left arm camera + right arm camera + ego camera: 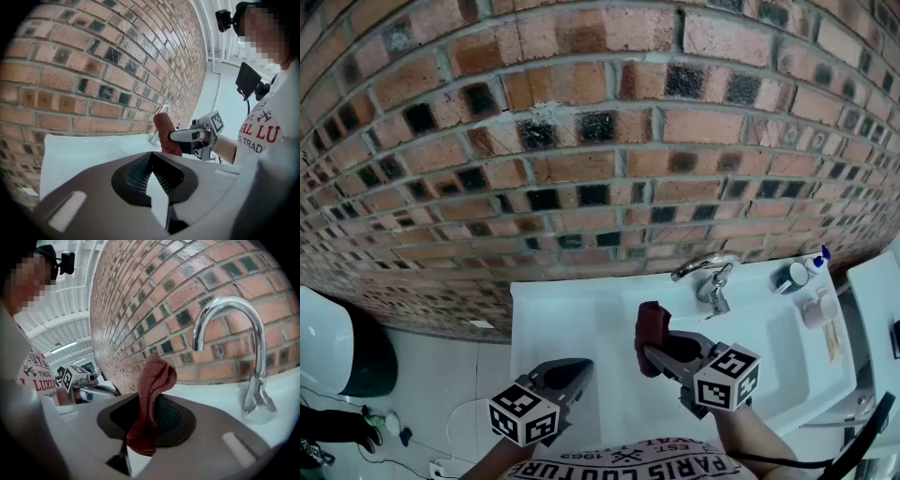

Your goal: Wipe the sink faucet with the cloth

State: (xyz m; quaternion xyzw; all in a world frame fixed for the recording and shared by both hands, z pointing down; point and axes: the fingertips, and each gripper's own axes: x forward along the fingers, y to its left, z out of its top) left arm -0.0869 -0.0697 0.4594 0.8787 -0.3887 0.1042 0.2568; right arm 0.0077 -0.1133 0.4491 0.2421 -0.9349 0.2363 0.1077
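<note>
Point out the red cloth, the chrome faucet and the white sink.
Dark red knitted cloth [152,390]: right gripper view, its upright fold.
Curved chrome faucet [258,352]: right gripper view, its vertical pipe.
White sink [577,319]: head view, bare left part.

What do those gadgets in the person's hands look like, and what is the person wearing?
Both the left gripper and right gripper are grey plastic tongs with two tapering jaws, lined with dark ribbed pads. Each carries a white cube printed with black square markers. The person wears a white printed T-shirt.
</note>
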